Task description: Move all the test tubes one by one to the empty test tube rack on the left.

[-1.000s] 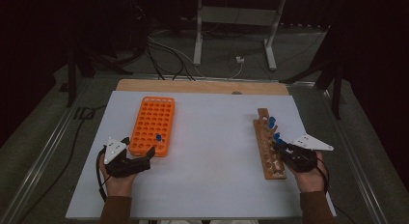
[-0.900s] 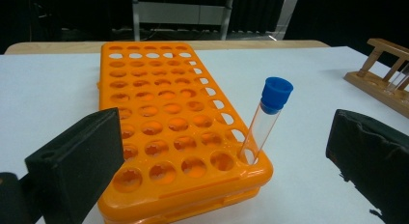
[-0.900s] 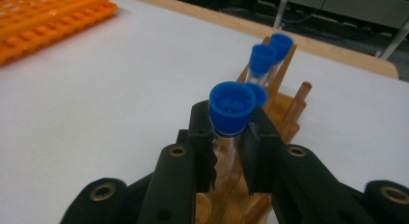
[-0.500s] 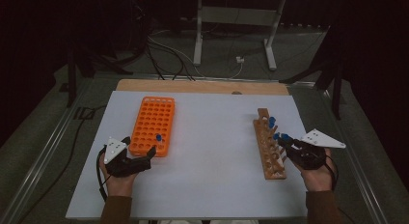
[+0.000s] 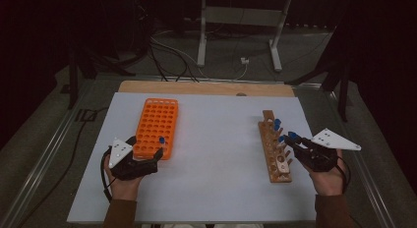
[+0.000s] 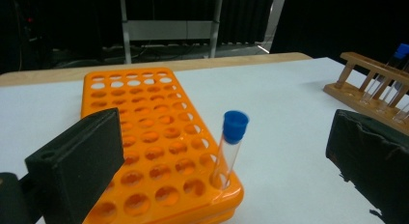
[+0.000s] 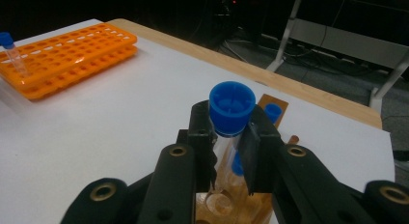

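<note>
Right gripper (image 7: 230, 137) jaws clamped on blue-capped test tube (image 7: 230, 113), held just above wooden rack (image 5: 275, 149); left gripper (image 5: 147, 161) jaws wide apart, empty, beside orange rack (image 5: 157, 125) with one capped tube (image 6: 231, 142) standing at corner

Left tool (image 5: 158, 154) agape, right tool (image 5: 290, 139) clamped

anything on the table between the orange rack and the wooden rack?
Nothing: bare white tabletop between orange rack and wooden rack, in the high view.
</note>
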Demonstrator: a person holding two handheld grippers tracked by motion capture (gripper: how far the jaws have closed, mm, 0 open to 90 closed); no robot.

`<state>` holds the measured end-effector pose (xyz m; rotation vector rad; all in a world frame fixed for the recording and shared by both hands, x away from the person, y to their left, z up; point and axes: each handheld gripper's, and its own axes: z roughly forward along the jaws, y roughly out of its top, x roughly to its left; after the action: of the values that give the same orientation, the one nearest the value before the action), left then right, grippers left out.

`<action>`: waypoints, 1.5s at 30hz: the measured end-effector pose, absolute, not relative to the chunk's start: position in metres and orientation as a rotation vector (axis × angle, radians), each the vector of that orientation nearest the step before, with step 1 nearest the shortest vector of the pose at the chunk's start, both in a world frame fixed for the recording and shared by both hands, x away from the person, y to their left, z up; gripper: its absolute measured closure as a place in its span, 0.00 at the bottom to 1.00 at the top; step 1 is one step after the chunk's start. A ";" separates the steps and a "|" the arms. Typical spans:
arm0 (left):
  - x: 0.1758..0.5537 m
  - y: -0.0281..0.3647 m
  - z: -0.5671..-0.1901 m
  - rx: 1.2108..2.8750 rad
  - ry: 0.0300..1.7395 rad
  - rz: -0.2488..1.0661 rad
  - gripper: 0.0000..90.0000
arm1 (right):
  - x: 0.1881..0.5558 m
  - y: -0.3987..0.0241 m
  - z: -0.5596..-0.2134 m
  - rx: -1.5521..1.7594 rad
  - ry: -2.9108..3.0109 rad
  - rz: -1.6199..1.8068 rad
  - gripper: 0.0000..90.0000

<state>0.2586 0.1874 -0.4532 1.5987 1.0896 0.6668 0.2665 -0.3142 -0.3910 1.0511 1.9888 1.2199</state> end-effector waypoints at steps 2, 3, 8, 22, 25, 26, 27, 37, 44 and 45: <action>0.258 0.183 -0.450 1.603 1.076 0.666 0.01 | 0.267 -0.312 -0.391 1.044 1.997 1.234 0.85; 0.257 0.181 -0.449 1.606 1.069 0.667 0.01 | 0.267 -0.310 -0.391 1.043 2.003 1.236 0.85; 0.256 0.164 -0.445 1.655 1.021 0.662 0.01 | 0.269 -0.295 -0.395 1.016 2.046 1.240 0.85; 0.264 0.116 -0.437 1.742 0.905 0.614 0.02 | 0.279 -0.254 -0.410 0.967 2.160 1.292 0.85; 0.267 0.102 -0.438 1.765 0.879 0.592 0.02 | 0.280 -0.248 -0.411 0.962 2.174 1.312 0.85; 0.268 0.097 -0.439 1.774 0.869 0.581 0.04 | 0.280 -0.246 -0.412 0.959 2.178 1.314 0.85; 0.268 0.091 -0.440 1.780 0.860 0.573 0.04 | 0.280 -0.244 -0.412 0.955 2.182 1.310 0.85; 0.276 0.038 -0.453 1.851 0.765 0.429 0.13 | 0.280 -0.231 -0.419 0.955 2.215 1.306 0.85; 0.277 0.003 -0.461 1.899 0.691 0.397 0.33 | 0.279 -0.224 -0.423 0.946 2.251 1.316 0.85; 0.277 -0.001 -0.462 1.903 0.681 0.396 0.37 | 0.279 -0.223 -0.423 0.947 2.255 1.321 0.85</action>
<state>0.2766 -0.0014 -0.4618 1.9028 0.6808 0.3961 0.2791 -0.2234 -0.4229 0.9467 2.2551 1.3212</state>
